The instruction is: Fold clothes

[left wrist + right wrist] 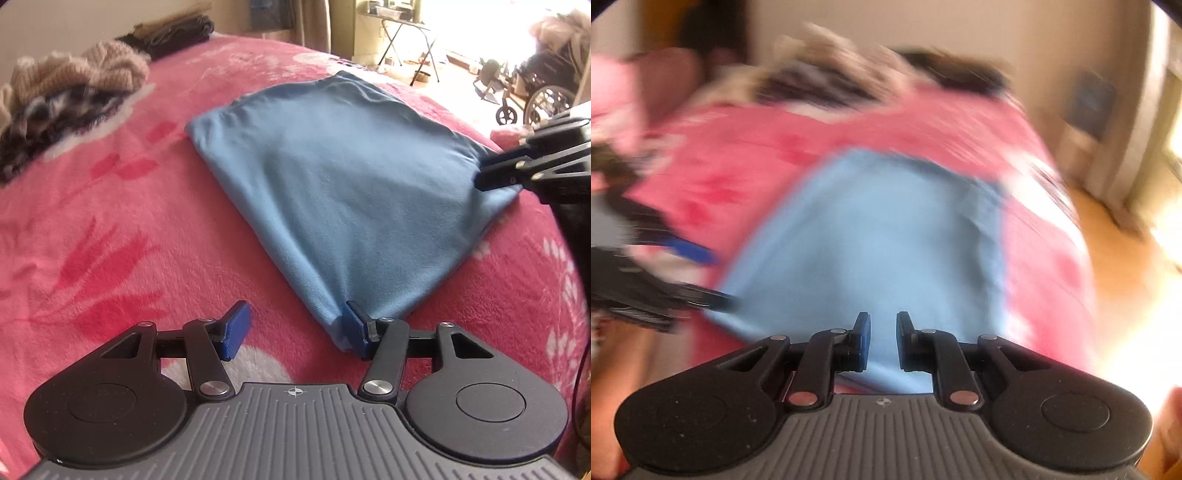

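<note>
In the left wrist view, a folded blue cloth (332,192) lies flat on the pink blanket (110,229), and the left gripper (295,330) is wide open with one blue finger touching the cloth's near corner. In the blurry right wrist view, the right gripper (882,341) hangs partly open over the cloth's near edge, holding nothing
</note>
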A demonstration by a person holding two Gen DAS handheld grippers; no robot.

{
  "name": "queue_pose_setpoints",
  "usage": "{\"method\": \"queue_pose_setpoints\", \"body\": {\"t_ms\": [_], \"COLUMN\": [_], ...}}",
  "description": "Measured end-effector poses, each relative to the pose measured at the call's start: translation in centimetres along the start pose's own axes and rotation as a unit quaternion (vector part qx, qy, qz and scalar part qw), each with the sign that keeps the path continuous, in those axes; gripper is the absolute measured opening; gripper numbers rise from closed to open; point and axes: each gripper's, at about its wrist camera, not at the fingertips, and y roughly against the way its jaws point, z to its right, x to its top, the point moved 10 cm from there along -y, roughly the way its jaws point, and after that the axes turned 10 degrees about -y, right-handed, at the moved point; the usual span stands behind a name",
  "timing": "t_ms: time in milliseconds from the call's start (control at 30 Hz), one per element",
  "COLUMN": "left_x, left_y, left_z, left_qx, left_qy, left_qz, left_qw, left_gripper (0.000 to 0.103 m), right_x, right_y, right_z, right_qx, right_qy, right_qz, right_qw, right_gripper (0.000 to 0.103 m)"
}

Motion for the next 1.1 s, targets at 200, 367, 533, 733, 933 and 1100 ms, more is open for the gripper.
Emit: {"method": "queue_pose_setpoints", "body": {"t_ms": [200,367,533,733,933,1100], "left_x": [0.1,1.9,3.4,2.4,1.5,1.4], "left_y": [1.3,1.4,0.7,-1.3,-1.4,-1.4], "left_z": [-0.6,-1.9,-2.0,0.3,-0.9,-1.2], "left_qx": [0.008,0.020,0.020,-0.011,-0.052,-0.062], "left_qy": [-0.006,-0.002,-0.004,-0.024,0.042,0.073], "left_qz": [-0.008,0.004,0.011,-0.004,-0.013,-0.018], "left_qw": [0.9999,0.9998,0.9997,0.9996,0.9977,0.9952], "left_gripper": [0.055,0.055,0.055,0.056,0.056,0.056], "right_x": [0.6,5.5,7.9,5.9,6.0,8.7], "right_y": [1.1,1.4,-1.8,-4.5,-2.2,-3.5], "right_z": [3.4,3.6,2.3,4.8,7.2,4.3], "right_qx": [-0.011,0.016,0.034,0.025,0.041,0.089], "right_qy": [-0.043,-0.039,-0.030,-0.088,-0.152,-0.147], "right_qz": [0.001,0.051,0.056,0.007,0.015,0.026], "right_qw": [0.999,0.998,0.997,0.996,0.987,0.985], "right_gripper": [0.016,0.016,0.016,0.015,0.016,0.016]}}
